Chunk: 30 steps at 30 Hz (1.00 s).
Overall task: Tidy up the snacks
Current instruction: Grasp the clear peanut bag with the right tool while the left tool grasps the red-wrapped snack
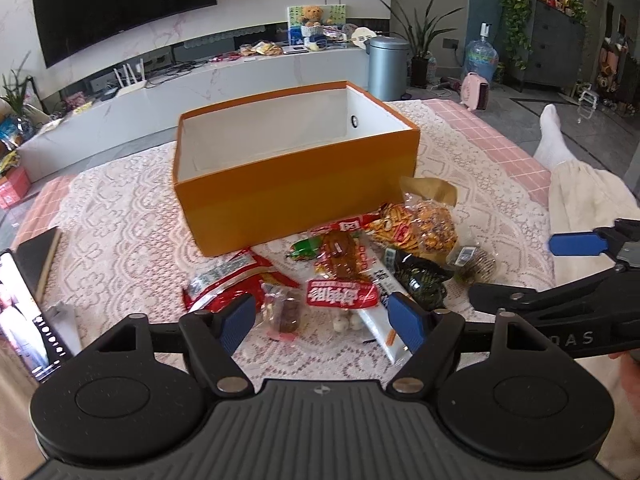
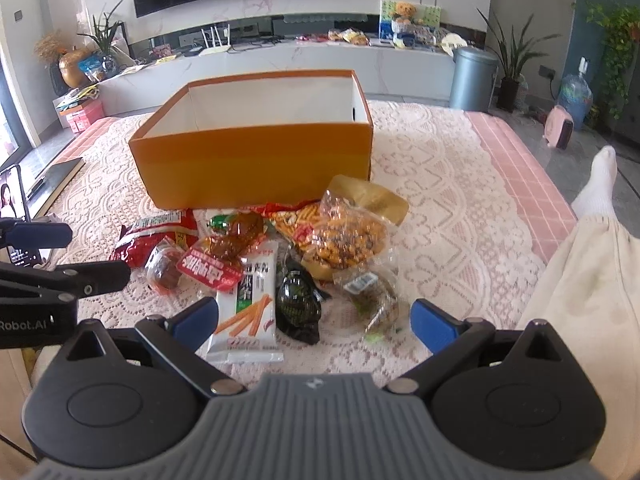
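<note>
1. An orange box (image 1: 296, 184) is sitting open at frame center on a lace tablecloth (image 1: 120, 216), its white inside showing.
2. Snack packets (image 2: 256, 256) are lying heaped just below the box, touching its front wall.
3. The left gripper (image 1: 324, 320) and right gripper (image 2: 316, 320) are hovering wide apart over the heap, holding nothing.
4. A phone (image 2: 16, 208) is standing at far left.

Left gripper (image 1: 322, 318) level and low, jaws spread wide, blue pads (image 1: 236, 320) apart with nothing between them. Right gripper (image 2: 314, 322) same pose, jaws wide, nothing clamped, sitting just to the right of the left one and roughly parallel. Person's leg (image 2: 576, 280) in light trousers and white sock lies right of both.
</note>
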Motion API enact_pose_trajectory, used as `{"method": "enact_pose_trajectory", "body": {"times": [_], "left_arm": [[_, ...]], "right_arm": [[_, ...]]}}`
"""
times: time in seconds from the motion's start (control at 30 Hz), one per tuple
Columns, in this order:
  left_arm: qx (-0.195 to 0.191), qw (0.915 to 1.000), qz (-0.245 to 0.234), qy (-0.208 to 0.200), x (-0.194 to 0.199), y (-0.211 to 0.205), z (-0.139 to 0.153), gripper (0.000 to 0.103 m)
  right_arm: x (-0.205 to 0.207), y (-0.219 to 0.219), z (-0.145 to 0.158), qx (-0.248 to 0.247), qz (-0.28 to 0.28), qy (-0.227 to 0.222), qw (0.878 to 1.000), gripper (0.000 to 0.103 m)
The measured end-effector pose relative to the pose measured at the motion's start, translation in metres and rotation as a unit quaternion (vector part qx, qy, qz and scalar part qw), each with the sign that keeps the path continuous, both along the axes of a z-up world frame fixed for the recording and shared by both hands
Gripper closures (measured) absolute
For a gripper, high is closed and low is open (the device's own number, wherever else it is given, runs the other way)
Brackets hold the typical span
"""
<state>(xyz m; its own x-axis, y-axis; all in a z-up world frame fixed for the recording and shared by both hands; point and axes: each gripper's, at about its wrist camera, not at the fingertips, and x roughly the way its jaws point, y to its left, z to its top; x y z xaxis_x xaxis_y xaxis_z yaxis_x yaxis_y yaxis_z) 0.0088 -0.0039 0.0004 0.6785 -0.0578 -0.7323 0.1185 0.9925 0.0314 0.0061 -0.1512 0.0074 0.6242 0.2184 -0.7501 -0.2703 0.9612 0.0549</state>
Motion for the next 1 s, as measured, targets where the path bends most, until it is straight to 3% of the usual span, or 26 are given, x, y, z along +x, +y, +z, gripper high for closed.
{"method": "enact_pose_trajectory", "body": {"times": [0.03,0.1,0.23,0.3,0.37,0.47,0.53,0.6,0.7,1.0], "left_arm": [[-0.007,1.0,-0.004,0.003,0.004,0.001,-0.001,0.022],[-0.024,0.9997,-0.006,0.008,0.012,0.004,-0.003,0.029],[-0.045,0.9987,-0.007,0.024,0.026,0.01,-0.012,0.043],[-0.052,0.9981,-0.011,0.032,0.031,0.012,-0.017,0.061],[-0.06,0.9974,-0.007,0.039,0.037,0.016,-0.023,0.067],[-0.076,0.9961,0.005,0.044,0.043,0.024,-0.028,0.066],[-0.087,0.9951,0.014,0.045,0.047,0.028,-0.031,0.055],[-0.099,0.994,0.015,0.044,0.052,0.03,-0.033,0.04],[-0.11,0.9929,0.011,0.043,0.062,0.029,-0.037,0.031],[-0.119,0.9901,-0.006,0.074,0.1,0.019,-0.059,0.024]], "right_arm": [[0.003,0.001,0.0,-0.001,0.005,-0.005,1.0,0.006],[0.008,0.003,-0.001,-0.006,0.013,-0.013,1.0,0.019],[0.023,0.007,-0.009,-0.01,0.022,-0.012,1.0,0.028],[0.03,0.008,-0.015,-0.007,0.028,-0.009,1.0,0.041],[0.036,0.009,-0.021,-0.006,0.031,-0.005,1.0,0.046],[0.047,0.008,-0.028,-0.003,0.029,0.002,1.0,0.05],[0.054,0.004,-0.032,0.003,0.022,0.008,1.0,0.047],[0.064,-0.001,-0.035,0.018,0.009,0.018,1.0,0.034],[0.079,-0.011,-0.039,0.046,-0.013,0.035,0.998,0.028],[0.119,-0.022,-0.057,0.083,-0.044,0.067,0.993,0.02]]}}
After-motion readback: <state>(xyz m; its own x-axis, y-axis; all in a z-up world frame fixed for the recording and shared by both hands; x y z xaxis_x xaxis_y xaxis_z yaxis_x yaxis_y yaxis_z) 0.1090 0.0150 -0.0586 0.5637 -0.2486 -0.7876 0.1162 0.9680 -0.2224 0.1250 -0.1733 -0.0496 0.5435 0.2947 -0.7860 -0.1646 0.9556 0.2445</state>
